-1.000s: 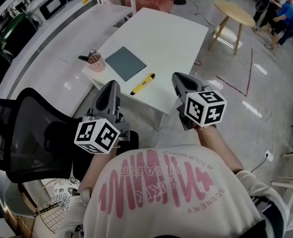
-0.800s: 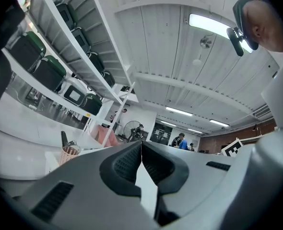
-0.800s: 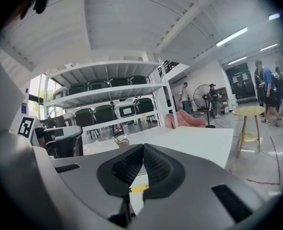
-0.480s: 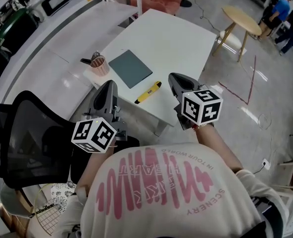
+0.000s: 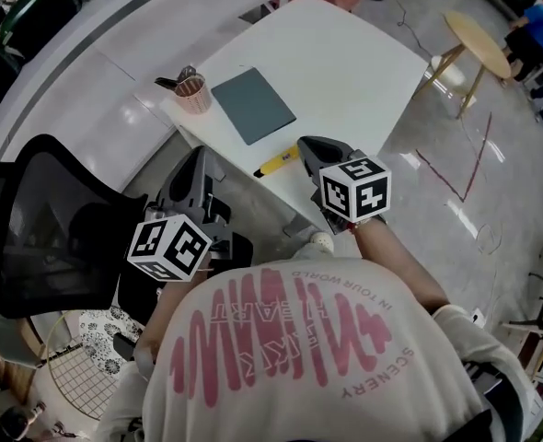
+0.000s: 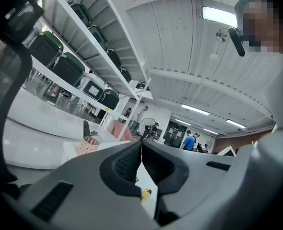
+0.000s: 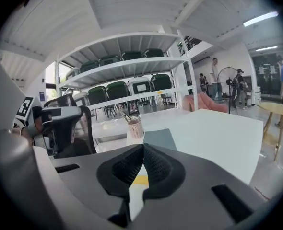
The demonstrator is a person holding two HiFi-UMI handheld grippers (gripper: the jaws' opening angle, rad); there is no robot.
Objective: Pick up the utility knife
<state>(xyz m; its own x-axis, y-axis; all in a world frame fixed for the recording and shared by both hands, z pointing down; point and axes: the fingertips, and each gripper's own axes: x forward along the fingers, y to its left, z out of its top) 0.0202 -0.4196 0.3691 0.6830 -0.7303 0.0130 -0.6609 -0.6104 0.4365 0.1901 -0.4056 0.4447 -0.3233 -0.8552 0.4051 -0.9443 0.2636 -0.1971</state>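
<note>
The yellow utility knife (image 5: 275,162) lies near the front edge of the white table (image 5: 345,63); its near end is hidden behind my right gripper (image 5: 306,145). That gripper hangs just above the knife, shut and empty. In the right gripper view the closed jaws (image 7: 143,153) cover most of the knife (image 7: 140,180). My left gripper (image 5: 198,157) is off the table's front left corner, also shut with nothing in it. In the left gripper view a bit of the knife (image 6: 145,193) shows below the closed jaws (image 6: 141,150).
A grey mat (image 5: 253,106) lies on the table behind the knife. A pink pen holder (image 5: 193,93) stands at the table's left corner. A black mesh chair (image 5: 41,228) is at my left. A round wooden side table (image 5: 479,35) stands far right.
Both grippers have moved forward and down toward the table. The right one now overlaps the knife's near end. Jaws stayed shut.
</note>
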